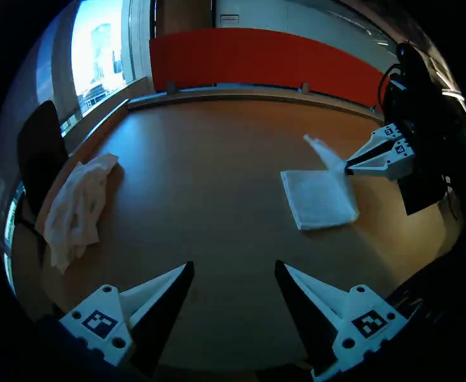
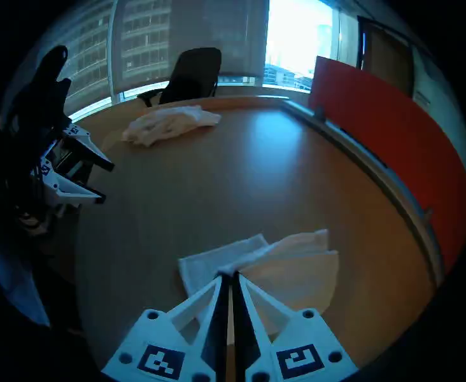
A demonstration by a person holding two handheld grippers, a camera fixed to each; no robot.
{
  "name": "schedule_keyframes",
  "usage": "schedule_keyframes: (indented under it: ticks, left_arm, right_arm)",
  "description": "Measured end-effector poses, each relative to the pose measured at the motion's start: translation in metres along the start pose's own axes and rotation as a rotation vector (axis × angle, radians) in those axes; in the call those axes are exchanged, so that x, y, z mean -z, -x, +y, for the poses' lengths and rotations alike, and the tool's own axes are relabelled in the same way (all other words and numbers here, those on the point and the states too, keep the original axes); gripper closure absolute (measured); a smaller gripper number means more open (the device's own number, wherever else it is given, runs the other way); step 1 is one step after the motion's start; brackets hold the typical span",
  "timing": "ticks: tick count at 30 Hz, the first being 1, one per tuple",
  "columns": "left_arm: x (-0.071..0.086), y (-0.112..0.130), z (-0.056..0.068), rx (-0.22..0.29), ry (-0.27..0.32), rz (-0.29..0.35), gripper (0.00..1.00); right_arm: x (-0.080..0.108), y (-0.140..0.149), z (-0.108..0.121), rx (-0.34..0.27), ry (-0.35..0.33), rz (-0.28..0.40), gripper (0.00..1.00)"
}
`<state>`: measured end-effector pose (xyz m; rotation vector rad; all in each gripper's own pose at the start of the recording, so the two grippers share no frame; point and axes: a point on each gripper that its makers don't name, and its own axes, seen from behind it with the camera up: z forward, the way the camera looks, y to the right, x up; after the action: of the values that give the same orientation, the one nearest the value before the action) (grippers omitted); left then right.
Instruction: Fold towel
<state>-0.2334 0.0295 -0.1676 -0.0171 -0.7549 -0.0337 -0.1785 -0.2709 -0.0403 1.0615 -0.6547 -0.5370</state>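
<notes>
Right gripper view: half-folded white towel (image 2: 296,267)

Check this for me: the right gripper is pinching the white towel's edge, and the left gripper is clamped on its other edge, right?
Not quite. The right gripper is shut on the white towel at its edge, but the left gripper is open and holds nothing. It is above the table, apart from the towel, as the left gripper view shows.
</notes>
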Motion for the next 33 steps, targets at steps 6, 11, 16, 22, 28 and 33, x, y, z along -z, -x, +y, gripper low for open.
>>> schedule_keyframes:
  ticks: [6,11,16,22,28,33]
  left_arm:
    - [0.002,0.004,-0.004,0.006,-0.008,-0.005,0.06]
    - [0.002,0.005,-0.005,0.01,-0.009,-0.01,0.06]
    - [0.0,0.004,-0.007,0.008,-0.007,-0.011,0.06]
    - [-0.001,0.002,-0.006,0.003,-0.007,-0.007,0.06]
    - [-0.001,0.002,-0.005,0.001,-0.005,-0.009,0.06]
    - [-0.002,0.001,-0.004,0.0,-0.005,-0.01,0.06]
  right_arm:
    - [-0.021,0.01,-0.01,-0.013,-0.028,-0.027,0.97]
    - [-0.023,0.01,-0.01,-0.018,-0.032,-0.03,0.97]
    - [-0.02,0.007,-0.011,-0.012,-0.043,-0.028,0.97]
    - [-0.017,0.006,-0.011,0.001,-0.042,-0.025,0.97]
    - [-0.017,0.008,-0.013,-0.002,-0.047,-0.025,0.89]
    - [-0.013,0.01,-0.016,-0.012,-0.052,-0.02,0.42]
